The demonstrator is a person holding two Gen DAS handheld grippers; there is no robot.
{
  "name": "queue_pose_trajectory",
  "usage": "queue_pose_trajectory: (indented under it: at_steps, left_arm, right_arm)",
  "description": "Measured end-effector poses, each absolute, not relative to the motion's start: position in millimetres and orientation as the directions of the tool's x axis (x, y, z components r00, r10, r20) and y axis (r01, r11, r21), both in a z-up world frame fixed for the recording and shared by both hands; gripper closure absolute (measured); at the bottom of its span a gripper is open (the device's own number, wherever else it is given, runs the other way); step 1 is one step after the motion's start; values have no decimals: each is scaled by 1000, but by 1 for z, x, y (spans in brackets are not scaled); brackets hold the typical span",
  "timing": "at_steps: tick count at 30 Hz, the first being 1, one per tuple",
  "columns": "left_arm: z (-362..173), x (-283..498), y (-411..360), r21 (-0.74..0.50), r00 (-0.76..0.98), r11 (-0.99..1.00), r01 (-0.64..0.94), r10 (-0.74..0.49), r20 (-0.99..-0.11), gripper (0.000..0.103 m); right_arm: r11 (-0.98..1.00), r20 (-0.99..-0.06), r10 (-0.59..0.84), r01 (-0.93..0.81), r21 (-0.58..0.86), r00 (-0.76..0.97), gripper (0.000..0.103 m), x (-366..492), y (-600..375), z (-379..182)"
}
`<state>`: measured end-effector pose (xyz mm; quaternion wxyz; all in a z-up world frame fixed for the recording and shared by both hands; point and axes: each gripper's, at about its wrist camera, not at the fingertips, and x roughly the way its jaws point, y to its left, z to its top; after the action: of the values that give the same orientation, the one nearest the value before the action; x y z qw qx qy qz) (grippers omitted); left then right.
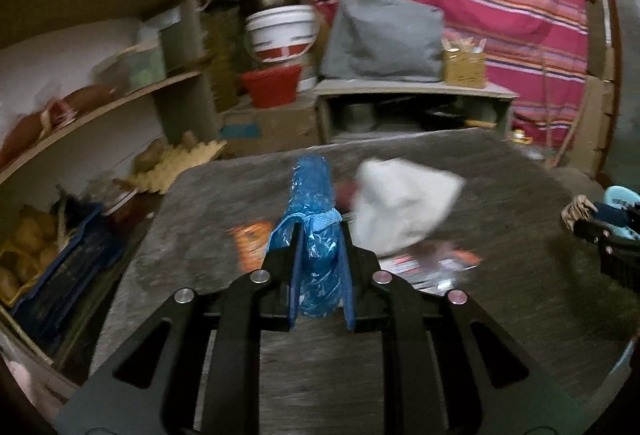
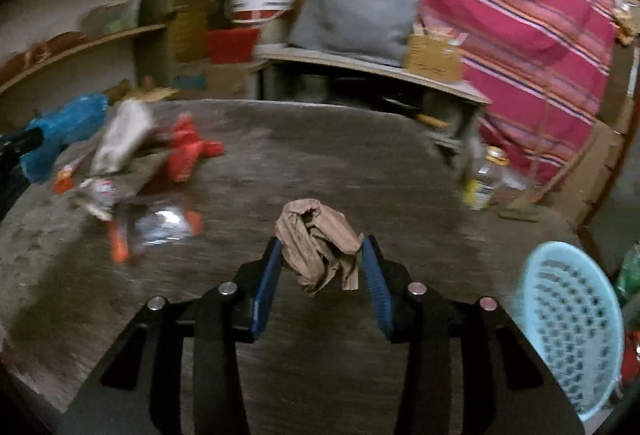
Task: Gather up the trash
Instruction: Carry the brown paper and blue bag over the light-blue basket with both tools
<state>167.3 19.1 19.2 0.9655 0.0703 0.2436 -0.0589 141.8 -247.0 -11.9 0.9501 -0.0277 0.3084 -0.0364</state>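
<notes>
Left gripper [image 1: 318,235]: jaws narrow, clamped on a crumpled blue plastic bag [image 1: 314,211]; bag's long axis runs forward along the fingers, free end pointing away over the grey table [image 1: 520,275]. Right gripper [image 2: 322,255]: jaws part-closed, pinching a crumpled brown paper wad [image 2: 318,245] at the tips, wad hanging slightly down. Loose on table: white wrapper [image 1: 404,203], red wrapper [image 2: 186,151], clear packet [image 2: 160,223]. Light-blue perforated basket [image 2: 572,323] at right edge

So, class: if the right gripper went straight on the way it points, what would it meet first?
Probably only the bare grey tabletop; the right gripper already clamps the crumpled brown paper. Depth unclear.
</notes>
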Motion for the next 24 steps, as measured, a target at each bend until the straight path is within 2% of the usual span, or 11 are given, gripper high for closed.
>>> queue_pose_trajectory:
  at_steps: [6, 11, 15, 24]
  left_arm:
    - [32, 159, -58, 129, 886, 961, 243, -166, -432, 88]
    - [33, 161, -132, 60, 845, 935, 349, -286, -452, 88]
    - [30, 158, -191, 56, 821, 905, 421, -354, -448, 88]
    - [5, 141, -311, 51, 739, 823, 566, -479, -474, 88]
  right_arm:
    - [981, -559, -168, 194, -13, 812, 61, 111, -335, 8]
    - [952, -552, -255, 306, 0, 794, 61, 88, -399, 15]
    - [919, -568, -338, 394, -26, 750, 61, 74, -450, 8]
    - [852, -619, -347, 512, 105, 704, 61, 50, -542, -27]
